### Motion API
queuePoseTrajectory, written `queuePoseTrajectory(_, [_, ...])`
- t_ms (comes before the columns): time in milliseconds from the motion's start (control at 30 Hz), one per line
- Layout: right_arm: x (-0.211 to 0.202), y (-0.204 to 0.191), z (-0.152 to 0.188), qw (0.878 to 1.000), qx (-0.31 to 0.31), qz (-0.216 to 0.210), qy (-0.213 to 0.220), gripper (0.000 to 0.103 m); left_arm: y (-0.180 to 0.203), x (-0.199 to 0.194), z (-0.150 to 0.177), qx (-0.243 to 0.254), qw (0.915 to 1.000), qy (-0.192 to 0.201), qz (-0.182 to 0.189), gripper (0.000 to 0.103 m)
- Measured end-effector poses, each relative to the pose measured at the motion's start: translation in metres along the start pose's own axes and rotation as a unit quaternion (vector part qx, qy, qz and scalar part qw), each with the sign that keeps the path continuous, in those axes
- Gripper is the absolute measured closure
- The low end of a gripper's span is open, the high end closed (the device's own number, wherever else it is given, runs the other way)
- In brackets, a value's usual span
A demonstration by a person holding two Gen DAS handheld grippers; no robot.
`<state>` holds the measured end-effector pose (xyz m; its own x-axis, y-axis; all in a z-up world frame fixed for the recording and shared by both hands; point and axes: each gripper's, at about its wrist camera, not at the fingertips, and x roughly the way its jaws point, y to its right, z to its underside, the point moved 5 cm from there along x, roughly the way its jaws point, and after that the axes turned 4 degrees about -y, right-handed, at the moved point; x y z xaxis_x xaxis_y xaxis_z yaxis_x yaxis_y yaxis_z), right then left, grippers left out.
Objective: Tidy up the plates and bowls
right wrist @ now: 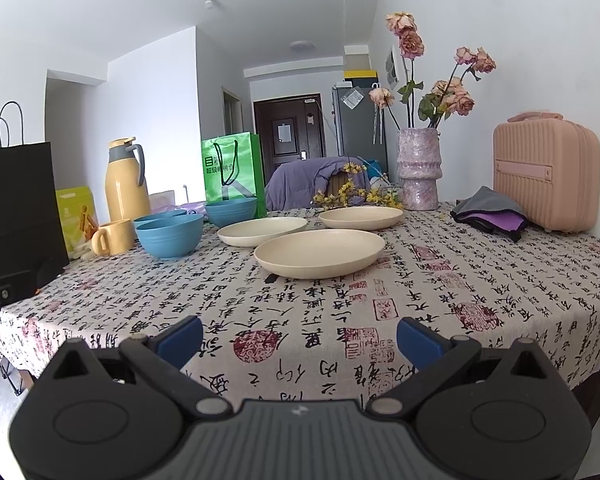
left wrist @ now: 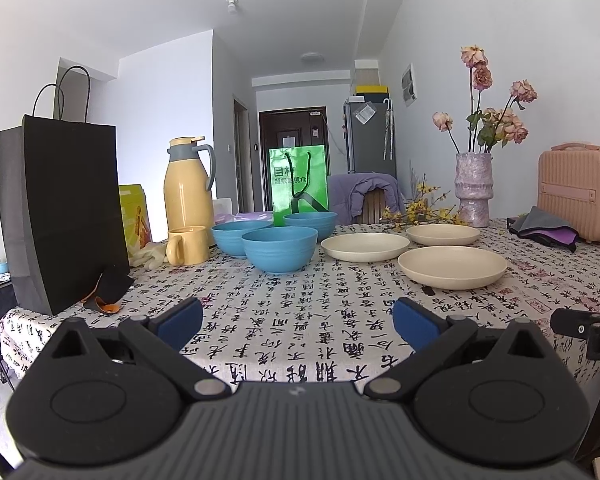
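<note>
Three blue bowls stand apart on the printed tablecloth: the nearest bowl (left wrist: pixel 279 249) (right wrist: pixel 169 235), a left bowl (left wrist: pixel 236 237) and a far bowl (left wrist: pixel 310 223) (right wrist: pixel 231 212). Three cream plates lie to their right: the nearest plate (left wrist: pixel 452 267) (right wrist: pixel 319 253), a middle plate (left wrist: pixel 365 247) (right wrist: pixel 262 231) and a far plate (left wrist: pixel 443 234) (right wrist: pixel 361 217). My left gripper (left wrist: pixel 298 322) is open over the table's near edge, short of the bowls. My right gripper (right wrist: pixel 299 339) is open too, short of the nearest plate. Nothing sits between either pair of fingers.
At the left stand a black paper bag (left wrist: pixel 62 216), a yellow thermos (left wrist: pixel 189 184) and a yellow mug (left wrist: pixel 188 245). A green bag (left wrist: pixel 299 184) stands behind the bowls. A vase of dried flowers (left wrist: pixel 473 189), folded cloths (left wrist: pixel 546 232) and a pink case (left wrist: pixel 578 192) fill the right.
</note>
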<state>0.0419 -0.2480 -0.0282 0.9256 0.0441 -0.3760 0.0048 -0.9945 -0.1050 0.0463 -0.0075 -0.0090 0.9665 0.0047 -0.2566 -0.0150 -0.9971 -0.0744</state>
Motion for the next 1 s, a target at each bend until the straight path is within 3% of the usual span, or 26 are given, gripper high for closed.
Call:
queuePoseTrajectory(600, [0.003, 0.005, -0.002, 1.000, 0.009, -0.002, 0.002, 0.000, 0.000, 0.008, 0.005, 0.005, 1.0000, -0.007, -0.005, 0.000])
queuePoseTrajectory(1000, [0.022, 0.020, -0.011, 1.000, 0.019, 0.014, 0.005, 0.000, 0.013, 0.039, 0.008, 0.022, 0.9994, -0.028, 0.003, 0.000])
